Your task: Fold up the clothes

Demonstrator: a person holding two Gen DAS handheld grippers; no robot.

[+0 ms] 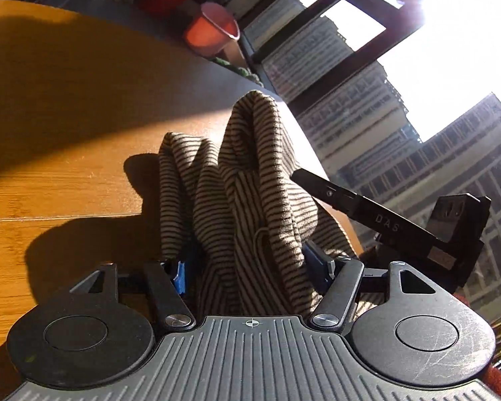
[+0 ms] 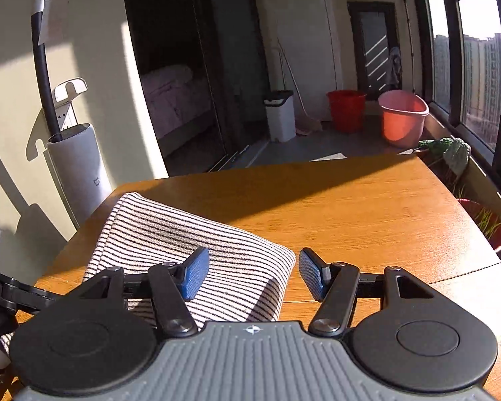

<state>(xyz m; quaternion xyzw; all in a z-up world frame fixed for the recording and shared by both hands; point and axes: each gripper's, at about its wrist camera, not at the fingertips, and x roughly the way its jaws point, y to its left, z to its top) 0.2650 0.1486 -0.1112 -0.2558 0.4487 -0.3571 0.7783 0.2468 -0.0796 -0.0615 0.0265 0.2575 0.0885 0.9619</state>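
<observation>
A beige garment with thin dark stripes [image 2: 170, 234] lies folded flat on the wooden table [image 2: 367, 207], toward its left side. My right gripper [image 2: 254, 274] is open just above the garment's near right corner; its left pad [image 2: 195, 272] hovers over the cloth and nothing is pinched. In the left wrist view the same striped garment [image 1: 243, 173] bulges up in rumpled folds between the fingers of my left gripper [image 1: 247, 267]. Its blue pads [image 1: 180, 277] stand apart at either side of the cloth, open. The right gripper's black finger [image 1: 350, 200] reaches in from the right.
Beyond the table's far edge stand a pink basin [image 2: 402, 117], a red bucket [image 2: 345, 108] and a white bin [image 2: 280, 113]. Potted plants [image 2: 451, 150] line the window sill on the right. A white cylinder appliance [image 2: 80, 173] stands by the left wall.
</observation>
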